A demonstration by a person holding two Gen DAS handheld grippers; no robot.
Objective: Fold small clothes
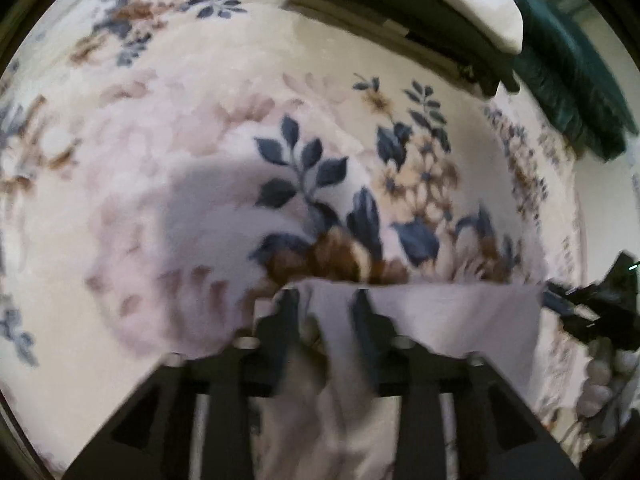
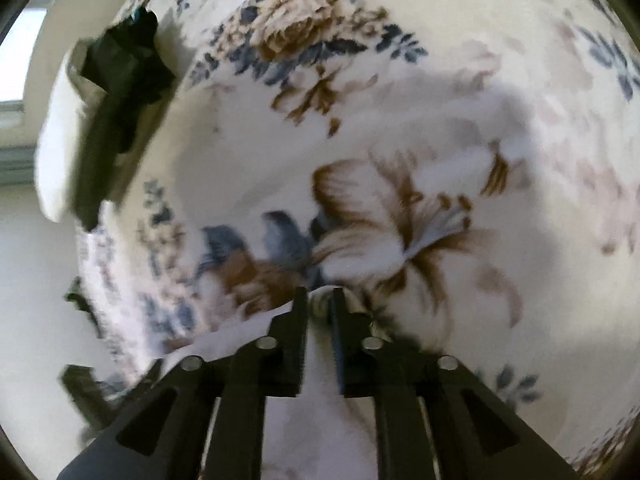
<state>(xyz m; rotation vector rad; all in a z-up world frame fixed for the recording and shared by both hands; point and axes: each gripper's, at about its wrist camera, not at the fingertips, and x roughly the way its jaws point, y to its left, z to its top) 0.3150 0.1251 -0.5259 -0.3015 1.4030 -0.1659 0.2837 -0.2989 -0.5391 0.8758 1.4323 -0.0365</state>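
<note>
A small pale lilac garment point(image 1: 460, 316) hangs stretched between my two grippers above a floral blanket point(image 1: 200, 120). My left gripper point(image 1: 326, 296) is shut on one top corner of the garment, and the cloth drapes down between its fingers. My right gripper point(image 2: 320, 296) is shut on the other corner of the garment point(image 2: 320, 400), which falls below its fingers. The right gripper also shows at the right edge of the left wrist view point(image 1: 596, 304). Both views are blurred by motion.
A stack of folded clothes in dark green, black and white point(image 1: 460, 12) lies at the far edge of the blanket; it also shows in the right wrist view point(image 2: 112, 92). The floral blanket point(image 2: 400, 120) covers the surface below.
</note>
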